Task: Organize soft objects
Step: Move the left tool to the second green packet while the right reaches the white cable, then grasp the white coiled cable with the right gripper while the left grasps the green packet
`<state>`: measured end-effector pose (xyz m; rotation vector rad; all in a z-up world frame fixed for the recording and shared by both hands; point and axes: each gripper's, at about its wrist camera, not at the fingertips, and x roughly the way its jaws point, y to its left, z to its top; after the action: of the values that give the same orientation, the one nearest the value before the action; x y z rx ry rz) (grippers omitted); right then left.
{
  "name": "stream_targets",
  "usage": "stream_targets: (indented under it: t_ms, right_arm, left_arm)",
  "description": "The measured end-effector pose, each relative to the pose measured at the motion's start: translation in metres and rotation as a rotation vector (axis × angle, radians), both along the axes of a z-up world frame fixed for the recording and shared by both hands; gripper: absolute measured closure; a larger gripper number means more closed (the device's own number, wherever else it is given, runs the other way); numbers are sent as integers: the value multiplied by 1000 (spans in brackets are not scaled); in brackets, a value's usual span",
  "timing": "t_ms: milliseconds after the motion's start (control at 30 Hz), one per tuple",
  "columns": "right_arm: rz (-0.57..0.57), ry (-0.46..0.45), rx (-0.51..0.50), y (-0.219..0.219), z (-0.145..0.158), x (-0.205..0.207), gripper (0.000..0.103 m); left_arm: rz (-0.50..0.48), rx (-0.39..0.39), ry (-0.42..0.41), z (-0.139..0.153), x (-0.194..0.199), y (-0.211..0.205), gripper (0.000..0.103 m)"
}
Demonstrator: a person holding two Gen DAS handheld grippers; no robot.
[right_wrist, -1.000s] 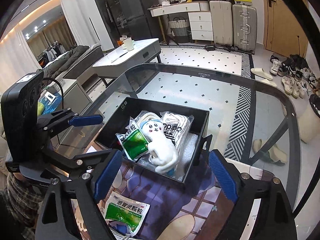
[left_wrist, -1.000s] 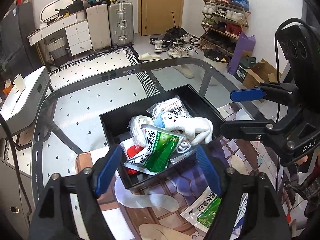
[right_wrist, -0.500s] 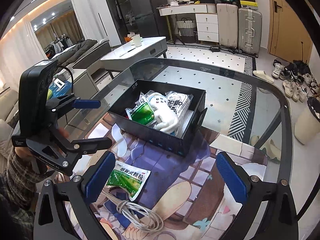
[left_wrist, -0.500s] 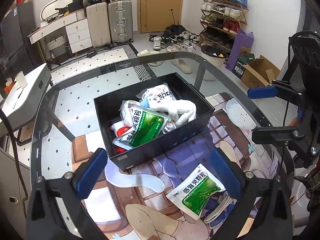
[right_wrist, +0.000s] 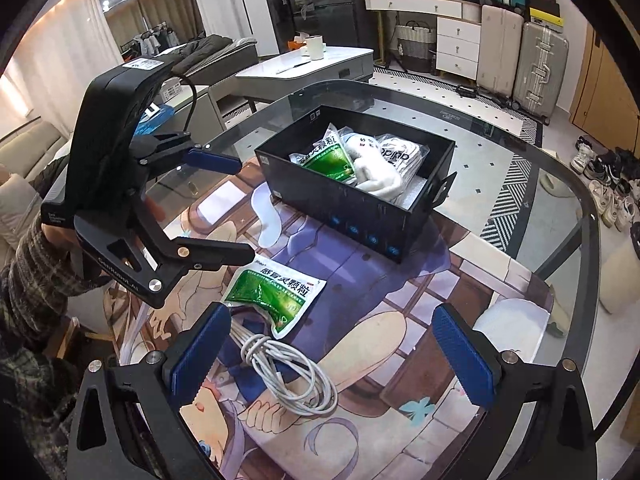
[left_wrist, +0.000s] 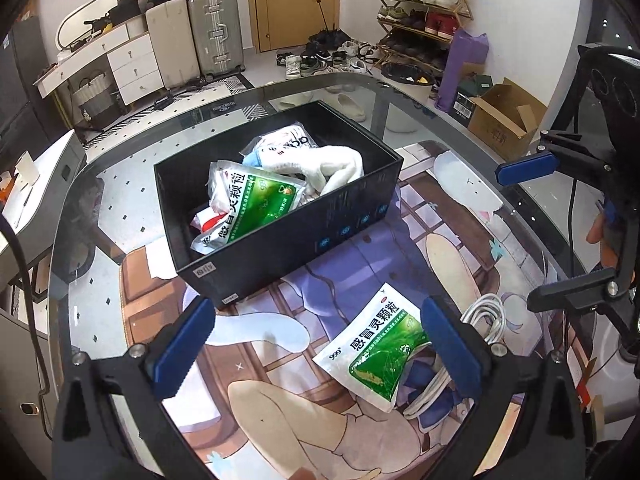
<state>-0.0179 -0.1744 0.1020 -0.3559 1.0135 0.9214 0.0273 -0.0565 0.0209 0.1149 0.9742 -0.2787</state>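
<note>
- My left tongs [left_wrist: 316,344] have just been opening and hang wide, empty; my right tongs [right_wrist: 332,354] likewise.
- The green-and-white foil sachet [right_wrist: 276,294] and coiled white cable [right_wrist: 288,376] lie on the counter [left_wrist: 100,184] near its front edge.
- The black rectangular box [left_wrist: 352,220] mid-counter holds another sachet and white soft items.

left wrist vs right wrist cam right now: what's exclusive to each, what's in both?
Left wrist only: the shoe rack, the cardboard box on the floor, and a red-and-white pouch low in the black box.

Right wrist only: the grey console with a white cup, the sofa area, and the white cable in full; the left view catches only part of it.

Both: the black box holding a green sachet, a white plush and a bagged garment; the loose green sachet on the printed mat; the suitcases; both grippers open, fingers empty.
</note>
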Motion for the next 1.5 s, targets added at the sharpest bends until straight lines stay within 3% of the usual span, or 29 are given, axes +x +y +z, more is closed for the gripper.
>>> stream_targets:
  t_ms: [667, 1067, 1167, 1233, 1367, 1433, 1500]
  right_arm:
    - [208, 49, -87, 16, -37, -25, 1]
    - [333, -3, -178, 44, -63, -43, 2]
    - [367, 0, -200, 51, -68, -48, 14]
    - [390, 42, -230, 55, -76, -49, 31]
    - [409, 23, -242, 57, -76, -52, 38]
    - [402, 19, -237, 58, -75, -52, 51]
    - [399, 19, -235, 58, -74, -51, 52]
  left_arm:
    - [-217, 71, 65, -22, -12, -17, 0]
    - [-287, 67, 86, -28, -13, -13, 0]
    - [-296, 59, 89, -28, -13, -13, 0]
    - [-304, 52, 91, -29, -12, -12, 0]
    - [-326, 47, 95, -30, -11, -12, 0]
    - [-335, 46, 96, -31, -10, -12, 1]
    - [-342, 48, 101, -33, -8, -12, 1]
